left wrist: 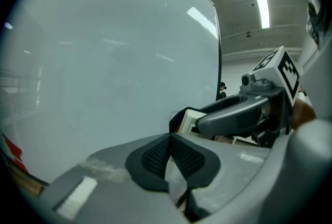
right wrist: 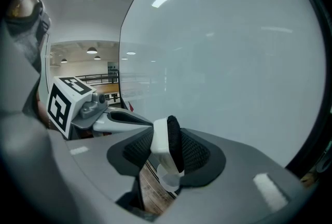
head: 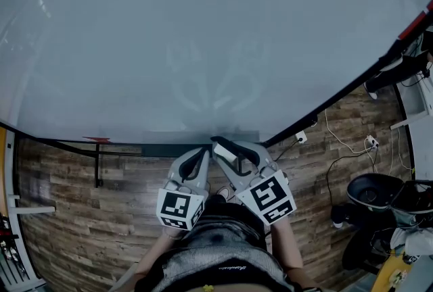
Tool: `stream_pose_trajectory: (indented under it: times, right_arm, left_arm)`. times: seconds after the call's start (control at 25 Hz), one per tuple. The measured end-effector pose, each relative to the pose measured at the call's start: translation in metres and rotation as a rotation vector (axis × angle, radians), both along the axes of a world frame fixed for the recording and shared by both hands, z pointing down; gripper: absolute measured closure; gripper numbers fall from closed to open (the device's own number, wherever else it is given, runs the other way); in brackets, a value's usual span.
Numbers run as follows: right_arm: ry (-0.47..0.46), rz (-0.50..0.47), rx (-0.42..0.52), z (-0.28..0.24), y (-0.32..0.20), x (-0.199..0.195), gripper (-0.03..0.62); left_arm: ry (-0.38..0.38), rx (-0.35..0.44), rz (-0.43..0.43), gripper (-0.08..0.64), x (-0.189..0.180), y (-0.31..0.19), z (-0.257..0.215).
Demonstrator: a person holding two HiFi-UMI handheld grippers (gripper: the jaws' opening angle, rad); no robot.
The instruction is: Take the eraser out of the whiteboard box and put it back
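A large whiteboard (head: 203,47) fills the head view. The eraser (right wrist: 167,142), white-backed with black felt, stands on edge between the pads of my right gripper (right wrist: 167,151), which is shut on it. In the head view the right gripper (head: 226,149) holds the eraser (head: 226,151) close to the board's lower edge, above a dark tray strip (head: 166,149). My left gripper (left wrist: 170,153) has its pads pressed together with nothing between them. It sits just left of the right one (left wrist: 238,114), near the board's bottom edge (head: 201,153).
Wood-plank floor lies below the board. The board's black stand frame (head: 99,162) is at the left. Cables and a power strip (head: 370,143) trail at the right, beside a black stool (head: 372,192). The person's torso (head: 216,250) is at the bottom.
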State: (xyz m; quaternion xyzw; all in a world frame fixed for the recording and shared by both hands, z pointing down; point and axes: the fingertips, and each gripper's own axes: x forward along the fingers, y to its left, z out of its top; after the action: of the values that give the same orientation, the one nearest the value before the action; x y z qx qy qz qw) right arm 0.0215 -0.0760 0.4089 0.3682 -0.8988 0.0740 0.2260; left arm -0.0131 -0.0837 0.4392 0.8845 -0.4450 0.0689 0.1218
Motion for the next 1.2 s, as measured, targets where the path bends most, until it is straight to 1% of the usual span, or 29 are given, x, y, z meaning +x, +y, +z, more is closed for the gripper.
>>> stream_pose_trajectory:
  times: [0.28, 0.64, 1.2]
  right_arm:
    - [-0.022, 0.003, -0.017, -0.014, 0.004, 0.000, 0.430]
    - [-0.033, 0.000, -0.016, -0.035, 0.010, 0.003, 0.430]
    - [-0.036, -0.013, -0.013, -0.034, 0.011, 0.006, 0.430]
  left_arm:
    - [0.001, -0.007, 0.008, 0.558, -0.001, 0.000, 0.003]
    - [0.009, -0.006, 0.010, 0.558, 0.000, 0.000, 0.002]
    - [-0.007, -0.009, 0.012, 0.558, 0.003, 0.003, 0.005]
